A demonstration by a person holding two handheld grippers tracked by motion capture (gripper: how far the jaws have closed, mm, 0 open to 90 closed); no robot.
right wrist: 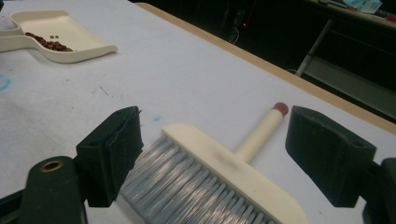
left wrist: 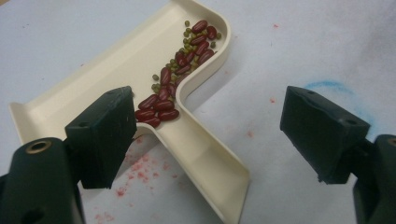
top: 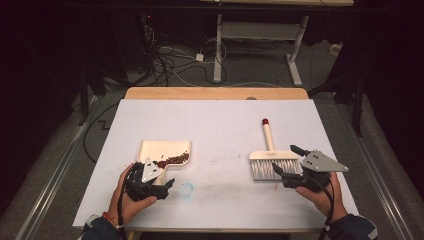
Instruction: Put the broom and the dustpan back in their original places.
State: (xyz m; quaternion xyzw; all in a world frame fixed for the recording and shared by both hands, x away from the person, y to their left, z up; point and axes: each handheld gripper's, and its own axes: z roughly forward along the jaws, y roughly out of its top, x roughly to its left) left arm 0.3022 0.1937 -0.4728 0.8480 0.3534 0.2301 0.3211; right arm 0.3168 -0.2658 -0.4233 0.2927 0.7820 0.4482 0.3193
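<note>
A cream dustpan [top: 161, 150] lies at the front left of the white table, with red beans and small green ones [left wrist: 173, 84] piled along its rear wall. Its handle [left wrist: 210, 168] runs toward my left gripper [top: 159, 186], which stands open around the handle end without touching it. A cream hand brush [top: 272, 157] with grey bristles [right wrist: 187, 186] and a red-tipped handle [right wrist: 279, 108] lies flat at the front right. My right gripper [top: 286, 161] is open just in front of the bristles, one jaw on each side of the brush head.
The white sheet [top: 215, 125] covers a wooden table whose far edge [top: 215, 93] shows. Red crumbs [left wrist: 140, 168] and a blue smudge [top: 186, 189] mark the sheet near the dustpan. Cables and a desk frame [top: 260, 45] lie on the floor beyond.
</note>
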